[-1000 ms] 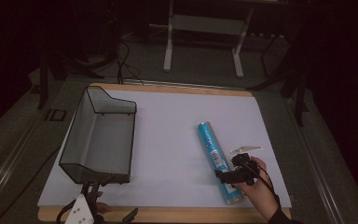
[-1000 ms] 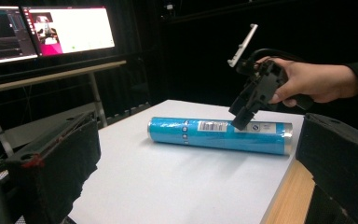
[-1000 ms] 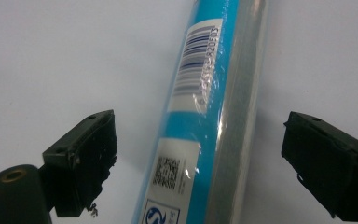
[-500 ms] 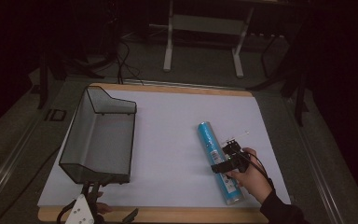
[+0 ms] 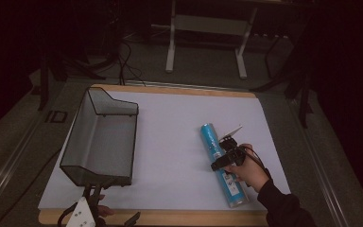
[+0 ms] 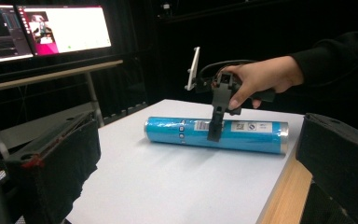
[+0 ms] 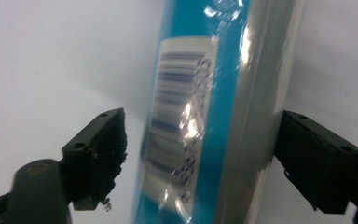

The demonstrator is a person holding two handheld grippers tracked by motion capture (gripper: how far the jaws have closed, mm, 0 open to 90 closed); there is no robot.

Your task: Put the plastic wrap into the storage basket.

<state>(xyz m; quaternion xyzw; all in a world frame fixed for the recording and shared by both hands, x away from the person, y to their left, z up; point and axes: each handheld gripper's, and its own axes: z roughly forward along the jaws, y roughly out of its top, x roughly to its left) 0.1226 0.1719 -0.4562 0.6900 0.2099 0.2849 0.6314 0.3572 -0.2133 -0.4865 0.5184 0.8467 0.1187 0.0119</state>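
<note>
Straddling the blue tube [image 7: 205, 116], our right gripper [image 7: 200, 158] has been closing, one pad not yet touching; our left gripper [image 6: 191, 186] gapes near the mesh basket [image 5: 99, 137].

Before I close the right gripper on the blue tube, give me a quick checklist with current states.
1. Blue tube between the right gripper jaws: ok.
2. Pads pressing the tube: not ok; the jaws have just been closing, a gap shows on the left side.
3. Grip placed mid-length, at the barcode label: ok.
4. Tube lying flat on the white sheet: ok.
5. Mesh basket apart from the tube: ok.
6. Left gripper away from the tube: ok.
</note>
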